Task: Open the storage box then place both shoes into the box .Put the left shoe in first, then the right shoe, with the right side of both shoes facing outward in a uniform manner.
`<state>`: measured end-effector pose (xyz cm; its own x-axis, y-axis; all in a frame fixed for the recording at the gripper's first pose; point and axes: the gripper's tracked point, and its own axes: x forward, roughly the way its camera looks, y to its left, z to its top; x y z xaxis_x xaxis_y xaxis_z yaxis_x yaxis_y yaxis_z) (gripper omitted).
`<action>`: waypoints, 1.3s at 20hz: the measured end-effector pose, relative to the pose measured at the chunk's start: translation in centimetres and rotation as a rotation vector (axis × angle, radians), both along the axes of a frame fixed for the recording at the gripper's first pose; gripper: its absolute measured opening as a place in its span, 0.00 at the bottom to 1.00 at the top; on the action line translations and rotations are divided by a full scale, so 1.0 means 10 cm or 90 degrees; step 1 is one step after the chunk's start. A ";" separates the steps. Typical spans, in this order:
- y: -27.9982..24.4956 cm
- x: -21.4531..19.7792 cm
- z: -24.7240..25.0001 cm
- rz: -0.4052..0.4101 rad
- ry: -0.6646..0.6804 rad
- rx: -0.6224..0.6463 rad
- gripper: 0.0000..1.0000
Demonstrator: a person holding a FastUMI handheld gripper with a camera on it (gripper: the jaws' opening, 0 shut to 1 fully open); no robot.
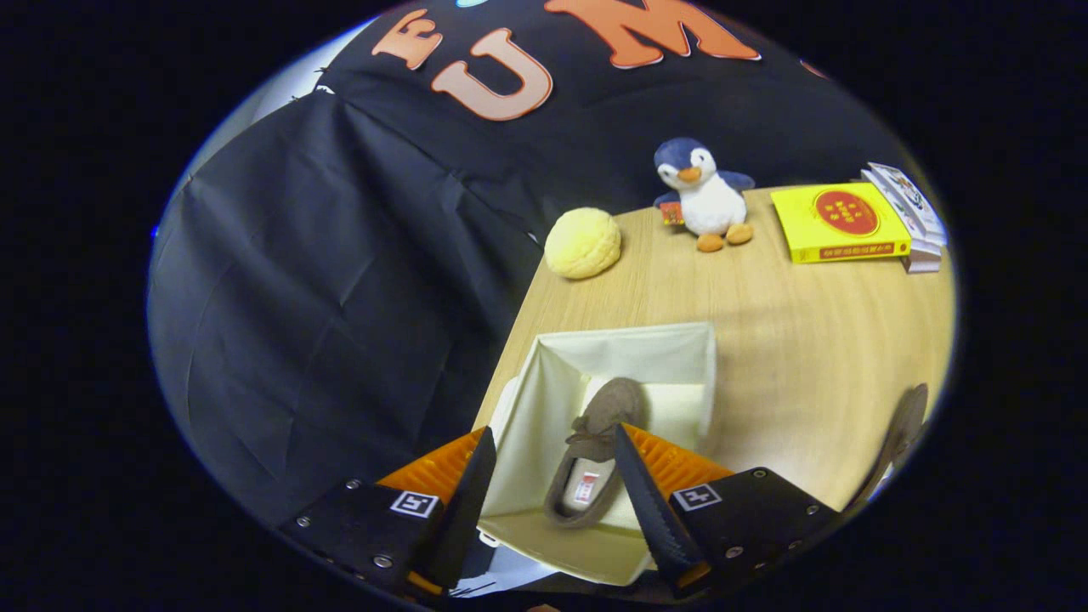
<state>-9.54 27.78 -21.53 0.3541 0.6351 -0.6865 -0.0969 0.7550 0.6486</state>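
Observation:
An open cream fabric storage box [680, 348] stands at the near left corner of the wooden table. Inside it lies one brown moccasin shoe [599, 425] with a light lining, toe pointing away from me. My gripper [551, 442] hovers above the box, open, with the shoe showing in the gap between its fingers and neither finger touching it. A second brown shoe [903, 429] lies on the table to the right of the box, only partly visible at the rim of the view.
A yellow bun-shaped toy [583, 243] sits near the table's far left edge. A plush penguin [704, 197] stands at the back, with a yellow book [840, 223] and a stack of booklets [914, 217] to its right. Black cloth hangs left of the table.

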 end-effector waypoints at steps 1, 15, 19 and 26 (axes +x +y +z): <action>-0.19 0.00 -0.04 -0.007 -0.011 -0.014 0.87; -2.46 -0.67 -0.96 -0.063 -0.001 -0.257 0.97; -2.95 -0.88 -1.23 -0.071 0.014 -0.298 0.96; -3.47 -1.28 -1.75 -0.022 0.064 -0.336 0.87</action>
